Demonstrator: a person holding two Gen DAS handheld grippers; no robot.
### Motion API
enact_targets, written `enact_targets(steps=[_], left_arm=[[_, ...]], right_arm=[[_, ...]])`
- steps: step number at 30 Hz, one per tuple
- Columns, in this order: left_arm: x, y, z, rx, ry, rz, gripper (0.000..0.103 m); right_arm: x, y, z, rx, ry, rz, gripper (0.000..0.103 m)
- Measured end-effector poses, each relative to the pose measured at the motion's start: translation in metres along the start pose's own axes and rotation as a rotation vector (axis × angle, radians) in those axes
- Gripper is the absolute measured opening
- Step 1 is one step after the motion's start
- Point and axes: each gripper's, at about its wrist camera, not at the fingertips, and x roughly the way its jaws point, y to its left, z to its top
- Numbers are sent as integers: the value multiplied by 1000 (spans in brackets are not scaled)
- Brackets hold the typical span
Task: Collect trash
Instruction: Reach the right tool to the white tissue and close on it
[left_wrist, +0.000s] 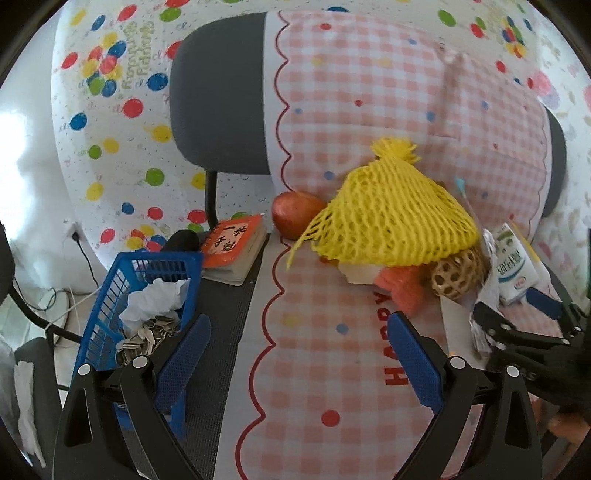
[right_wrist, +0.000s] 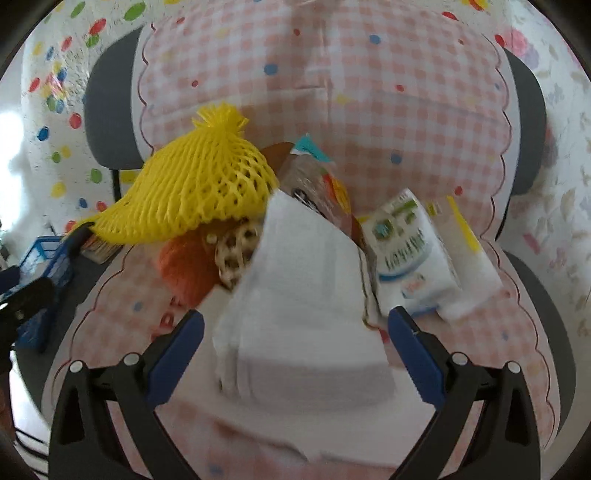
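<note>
With our right gripper (right_wrist: 295, 328) wide open around the white tissue (right_wrist: 299, 295) mid-cloth, we should close low and square, then carry it to the blue basket (left_wrist: 110, 295) at the chair seat's left edge, where our left gripper (left_wrist: 299, 339) waits open and empty

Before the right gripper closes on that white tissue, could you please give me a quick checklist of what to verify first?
1. Right gripper open: ok, jaws spread wide.
2. Tissue between its fingers: ok, it sits in the gap.
3. Tissue free of neighbours: cannot tell; the wrapper and milk carton press close behind it.
4. Basket ready: ok, upright on the seat, already holding paper and seed shells.
5. Left gripper out of the way: ok, open and empty.
</note>
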Motion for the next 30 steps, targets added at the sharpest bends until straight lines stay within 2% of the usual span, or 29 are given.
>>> enact_targets(steps=[2,5,7,9,11,17,19,20,22,25,30], left_arm=[[4,4,0,-20,13,19,95],[6,7,-3,-29,30,56,95],[5,10,-6,-27,35,61,95],[3,13,-7,-28,35,61,95],[-1,15,-8,-27,32,70,95],[-20,25,-12,-29,13,89,95],[-25,29,-13,-35,13,94,95],[-29,32,-14,-38,10,96,95],[-35,37,-15,-36,3,102,95],[-44,45,-15,-44,-15,109,95],[-54,51,-19,-34,-26,110,95]], right_arm=[[12,9,8,-2,8,-13,97],[23,20,14,-37,24,-87,97],[27,24,16,-50,39,-125,82],[29,27,18,-68,43,-174,74],[31,26,19,-77,56,-200,70],[38,19,20,-74,91,-194,52],[38,16,21,-80,98,-196,36],[36,13,23,-83,101,-198,31],[30,6,28,-73,85,-196,16],[8,-8,38,-28,43,-170,8],[-40,-35,54,49,-52,-75,5]])
